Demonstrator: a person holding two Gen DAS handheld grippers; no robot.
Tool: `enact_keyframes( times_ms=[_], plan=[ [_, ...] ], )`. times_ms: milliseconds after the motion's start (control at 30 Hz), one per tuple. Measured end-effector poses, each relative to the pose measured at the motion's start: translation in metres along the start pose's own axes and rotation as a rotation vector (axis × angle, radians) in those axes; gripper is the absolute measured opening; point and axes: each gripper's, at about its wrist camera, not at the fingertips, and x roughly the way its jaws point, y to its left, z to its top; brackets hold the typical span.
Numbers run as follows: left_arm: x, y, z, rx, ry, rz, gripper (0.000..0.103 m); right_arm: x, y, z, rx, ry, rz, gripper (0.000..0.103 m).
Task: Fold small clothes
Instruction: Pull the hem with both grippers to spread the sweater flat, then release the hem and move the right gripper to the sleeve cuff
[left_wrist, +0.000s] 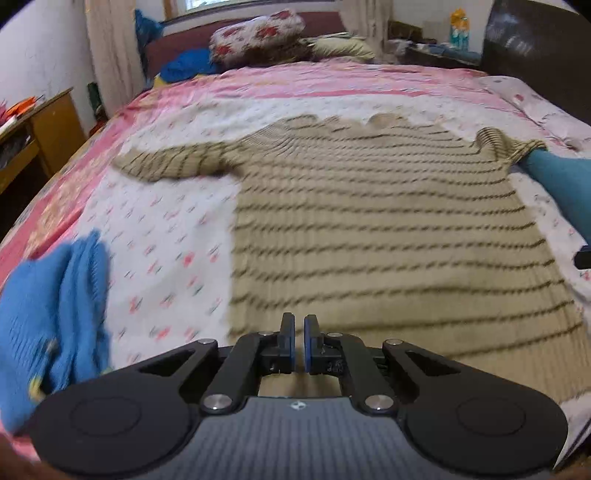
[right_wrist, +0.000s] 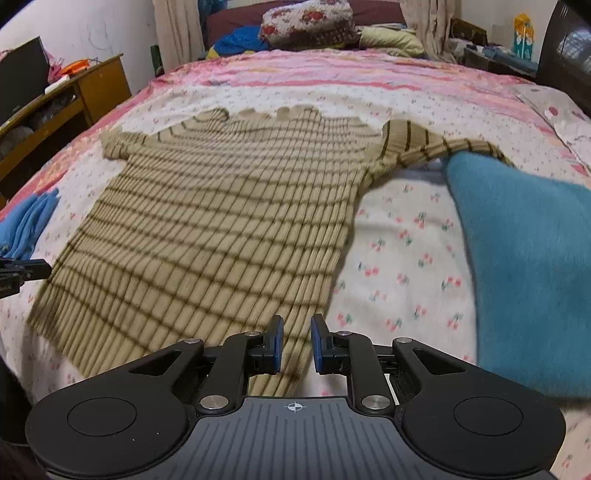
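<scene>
Sweater lies flat on the bed, hem toward the cameras, collar far. Body smooth. One sleeve spread out to the side; the other sleeve bunched, its cuff running under a teal cloth.

No fold made yet, by the look of it: spreading done, both sleeves and the body fold left.

Left gripper over the near hem, jaws clenched almost together, nothing between them. Right gripper over the hem's corner, jaws a little apart; fabric shows in the gap below, not pinched.

Blue garment heaped just beside the sweater, unfolded.
</scene>
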Motion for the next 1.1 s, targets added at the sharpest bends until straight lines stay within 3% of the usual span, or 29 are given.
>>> enact_keyframes(
  times_ms=[500, 667, 1100],
  plan=[
    [0.058, -0.097, 0.081, 0.123, -0.023, -0.182, 0.014, 0.015, -0.070, 0.059, 0.110, -0.073, -0.050, 0.018],
    [0.069, -0.119, 0.105, 0.150, -0.042, -0.202, 0.014, 0.021, -0.097, 0.080, 0.169, -0.080, -0.058, 0.021],
    [0.095, -0.131, 0.128, 0.149, -0.016, -0.175, 0.015, 0.049, -0.062, 0.089, 0.096, -0.047, 0.041, 0.021]
  ],
)
